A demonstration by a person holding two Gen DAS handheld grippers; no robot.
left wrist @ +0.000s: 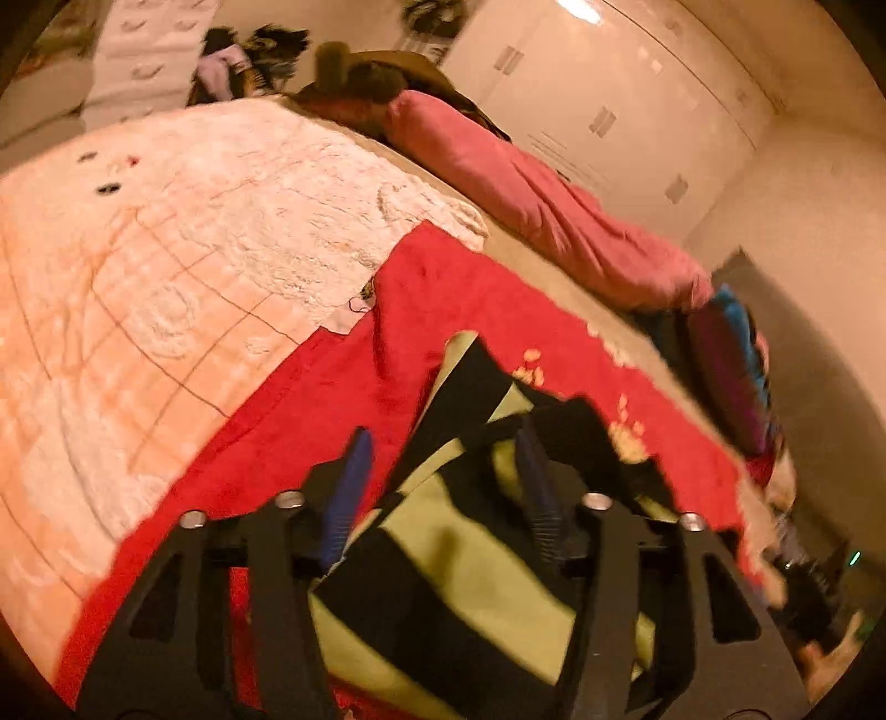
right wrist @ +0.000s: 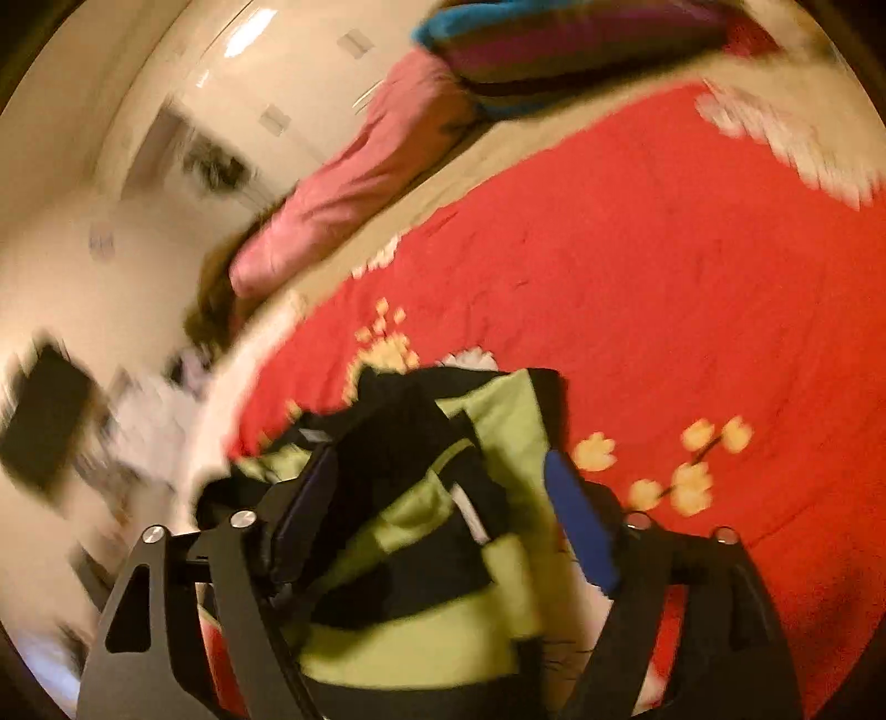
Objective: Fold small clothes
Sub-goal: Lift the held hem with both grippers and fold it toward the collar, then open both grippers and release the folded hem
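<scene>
Lying bunched on the red blanket directly under both grippers, the striped garment | left gripper jaws standing apart, cloth between, unclamped | right gripper jaws gaping wider, straddling it | stripes running crosswise.

Red blanket with yellow flower print covers near part of bed, white patches toward its far corner in right wrist view. Peach-white fleece blanket with grid lines lies beside it, edges touching. Beige sheet bare along far edge of bed. Pink pillow along that far edge, striped blue-purple cushion next to its end. White wardrobe doors behind bed, white drawers at far corner
</scene>
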